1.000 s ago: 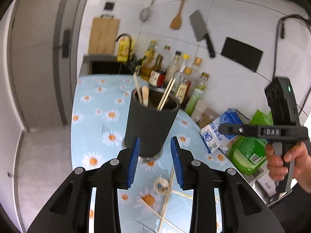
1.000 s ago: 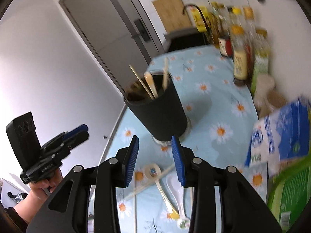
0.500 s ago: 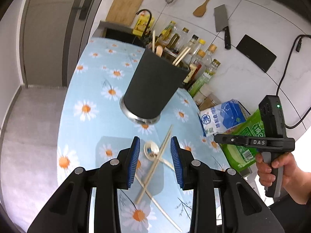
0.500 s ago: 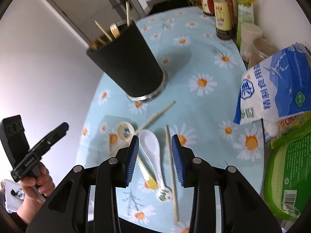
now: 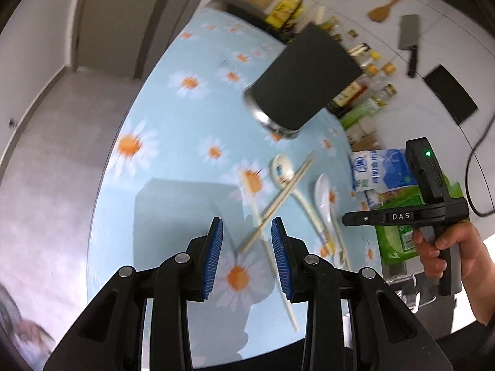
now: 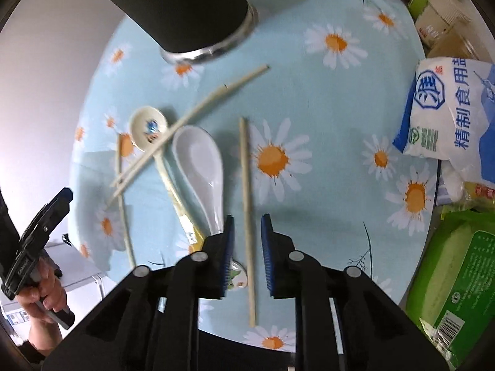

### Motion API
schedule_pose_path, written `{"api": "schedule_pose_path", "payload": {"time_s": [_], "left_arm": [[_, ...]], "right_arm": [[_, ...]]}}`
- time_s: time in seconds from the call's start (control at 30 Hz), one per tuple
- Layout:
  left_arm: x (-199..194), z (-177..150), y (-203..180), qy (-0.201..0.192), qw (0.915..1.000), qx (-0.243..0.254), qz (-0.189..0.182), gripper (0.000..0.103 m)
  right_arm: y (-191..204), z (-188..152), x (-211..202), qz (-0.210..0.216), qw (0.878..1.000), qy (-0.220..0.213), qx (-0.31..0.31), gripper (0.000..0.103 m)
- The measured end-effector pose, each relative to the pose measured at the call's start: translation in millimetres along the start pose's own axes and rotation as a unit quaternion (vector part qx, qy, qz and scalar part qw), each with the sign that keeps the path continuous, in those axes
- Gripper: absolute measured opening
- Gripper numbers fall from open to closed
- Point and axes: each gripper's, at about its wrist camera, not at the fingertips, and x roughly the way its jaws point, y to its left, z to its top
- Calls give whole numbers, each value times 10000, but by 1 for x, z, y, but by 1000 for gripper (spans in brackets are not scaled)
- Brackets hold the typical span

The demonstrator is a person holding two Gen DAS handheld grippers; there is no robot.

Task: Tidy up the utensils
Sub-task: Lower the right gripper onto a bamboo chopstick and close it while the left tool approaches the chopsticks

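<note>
A black utensil cup stands on the daisy tablecloth. Near it lie a cream spoon, a white spoon, a crossed pair of chopsticks and single chopsticks. My right gripper is open, low over the table, its jaws either side of the single chopstick. My left gripper is open and empty above the near ends of the crossed chopsticks. The right gripper also shows in the left view.
A white and blue salt bag and a green packet lie at the table's right side. Sauce bottles line the wall behind the cup. A cleaver hangs on the wall. The table's near edge is close below.
Both grippers have tilted down and come lower over the loose utensils. The right gripper's jaws now straddle the single chopstick. The cup has slid up and away in both views.
</note>
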Motion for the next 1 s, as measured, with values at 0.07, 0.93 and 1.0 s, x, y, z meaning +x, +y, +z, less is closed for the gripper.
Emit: {"api": "schedule_pose_path", "payload": {"time_s": [0.07,0.93,1.0], "left_arm": [[1,-6,7,33,9998,-178,-31,31],[7,1,32,421,9981,-375,-248,31],[9,1,29,446,9983,-279,-265,31]], "right_arm": [[1,5,6,-40,9999,148,-3,19],[42,30,28,-1009,9933,553,-129,11],[42,30,31,-992,9933,598,14,11]]}}
